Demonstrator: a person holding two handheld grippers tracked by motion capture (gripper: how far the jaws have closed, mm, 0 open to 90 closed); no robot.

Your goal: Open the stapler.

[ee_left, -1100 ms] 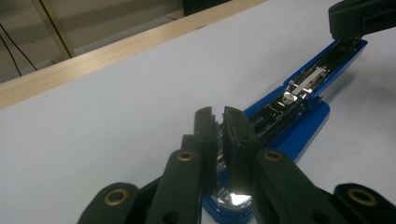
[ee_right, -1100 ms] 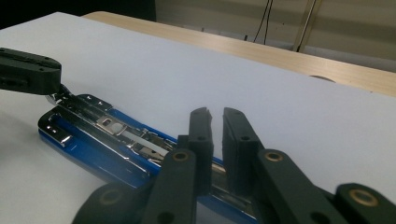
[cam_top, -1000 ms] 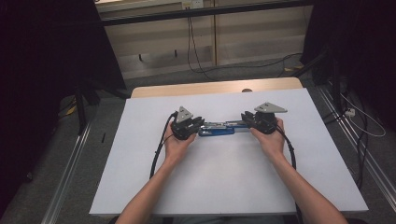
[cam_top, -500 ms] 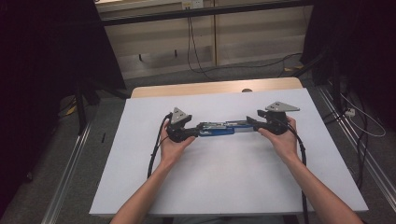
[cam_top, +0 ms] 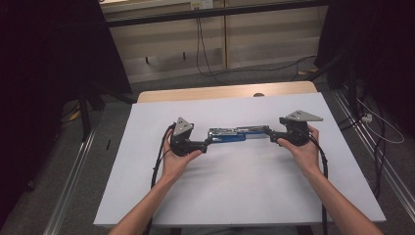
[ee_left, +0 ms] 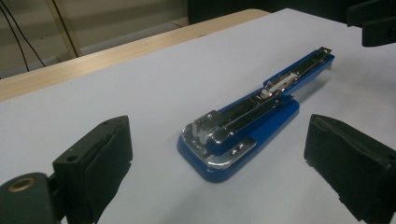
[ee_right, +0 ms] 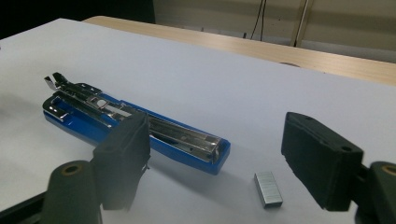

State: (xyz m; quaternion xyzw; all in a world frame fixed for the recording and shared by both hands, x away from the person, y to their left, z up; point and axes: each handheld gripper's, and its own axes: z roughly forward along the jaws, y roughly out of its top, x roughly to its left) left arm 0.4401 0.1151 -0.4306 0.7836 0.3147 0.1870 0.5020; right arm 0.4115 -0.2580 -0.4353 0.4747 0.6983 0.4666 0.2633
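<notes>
A blue stapler (cam_top: 227, 135) lies swung open flat on the white table, its metal staple channel facing up. My left gripper (cam_top: 208, 143) is open at its left end, and the stapler's hinge end (ee_left: 219, 154) sits just ahead of the wide-apart pads (ee_left: 100, 163). At the other end my right gripper (cam_top: 268, 133) is also open and holds nothing. In the right gripper view the stapler (ee_right: 140, 123) runs off to the left, partly behind the left pad (ee_right: 123, 154). A small strip of staples (ee_right: 268, 188) lies on the table between the pads.
A white sheet (cam_top: 244, 196) covers the table, and a bare wooden strip (cam_top: 220, 92) shows along the far edge. Cables trail from both grippers toward the near edge. Metal rails (cam_top: 73, 196) run along the floor on both sides, and dark curtains hang at the back corners.
The two hands have drawn apart: the right gripper moved right, off the stapler's end, and the left shifted slightly left. The stapler stays on the table.
</notes>
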